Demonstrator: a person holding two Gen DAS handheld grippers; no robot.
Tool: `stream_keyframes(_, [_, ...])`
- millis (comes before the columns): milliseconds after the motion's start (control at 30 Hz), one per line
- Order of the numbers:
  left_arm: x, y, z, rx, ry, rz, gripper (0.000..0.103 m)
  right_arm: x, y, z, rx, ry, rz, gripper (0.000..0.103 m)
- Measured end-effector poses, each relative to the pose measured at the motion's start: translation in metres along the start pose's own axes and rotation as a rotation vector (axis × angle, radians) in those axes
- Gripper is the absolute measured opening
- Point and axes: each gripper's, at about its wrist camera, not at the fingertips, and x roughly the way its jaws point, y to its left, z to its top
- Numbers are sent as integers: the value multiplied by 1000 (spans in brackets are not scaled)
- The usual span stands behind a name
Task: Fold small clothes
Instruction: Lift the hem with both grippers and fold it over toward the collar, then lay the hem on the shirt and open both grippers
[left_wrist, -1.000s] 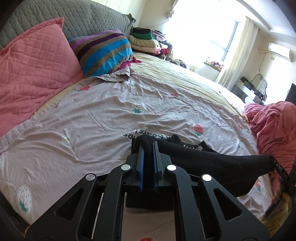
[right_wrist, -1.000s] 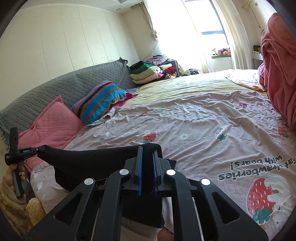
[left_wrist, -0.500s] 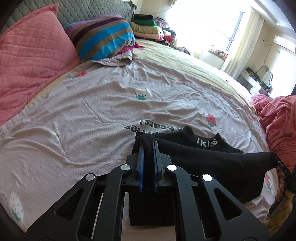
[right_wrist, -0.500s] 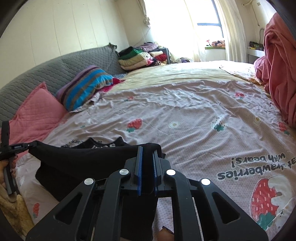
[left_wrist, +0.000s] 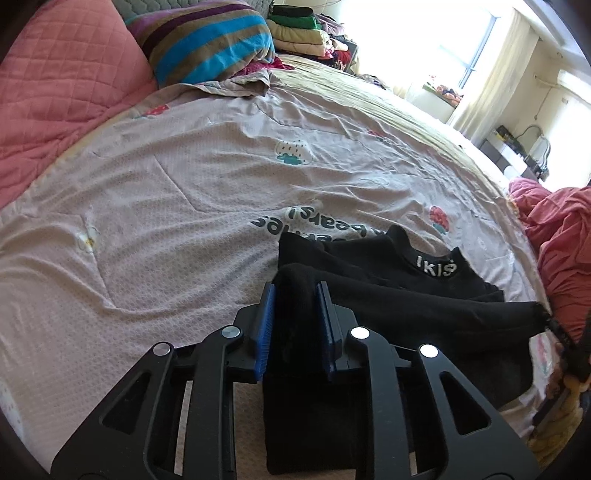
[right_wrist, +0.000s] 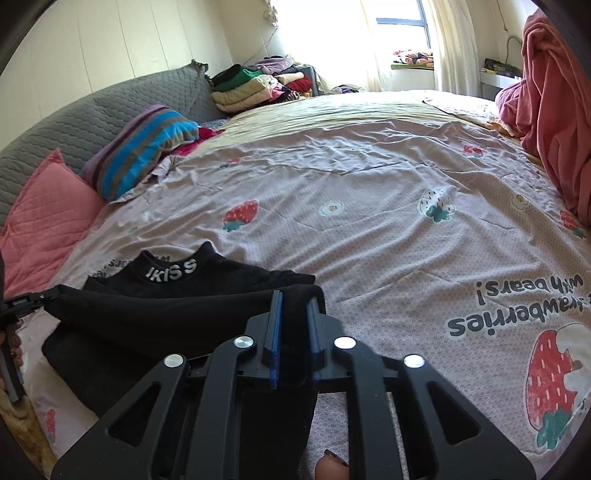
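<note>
A small black garment with white lettering on its collar lies on the strawberry-print bedspread. My left gripper is shut on one corner of its near edge. My right gripper is shut on the other corner. The held edge stretches between them, folded over towards the collar. The garment hangs down under both grippers. The right gripper shows at the right edge of the left wrist view. The left gripper shows at the left edge of the right wrist view.
Pink quilted pillow and striped pillow lie at the head of the bed. A stack of folded clothes sits beyond. A pink blanket is heaped on the right side. A grey headboard runs behind.
Both grippers have moved forward and down over the bed, carrying the held edge towards the collar. The collar with lettering has come into full view. The blue pads now stand slightly wider around the cloth.
</note>
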Motion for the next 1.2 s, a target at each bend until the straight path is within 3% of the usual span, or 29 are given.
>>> stream_keyframes(33, [-2,0,-1,1,-4,2,22,1,0,-1,-1,0,-8,16])
stream_keyframes(133, [-11,-3,-6,12,-26,7,33,-5,-1,-3,5,-15,-22,35])
stream_keyframes(267, [-28,-9,-14,38,-68,6,35,-26,1,-9,-9,-58,-28,37])
stream_keyframes(333, [-36,-9,-20,34,-81,-10,35,-36,7,-15,-38,-66,-17,34])
stream_keyframes(400, [-40,-12,-26,49,-79,-13,35,-41,15,-20,-67,-50,9,17])
stream_keyframes(433, [-41,-16,-31,62,-72,-13,34,-43,22,-25,-99,-34,29,15])
stream_keyframes(600, [-28,-35,-49,139,0,-33,28,-40,50,-45,-222,43,69,14])
stream_keyframes(833, [14,-55,-55,242,72,47,28,12,61,-49,-260,150,5,14])
stream_keyframes(1200, [36,-43,-21,177,43,57,28,64,58,-4,-183,155,-13,14])
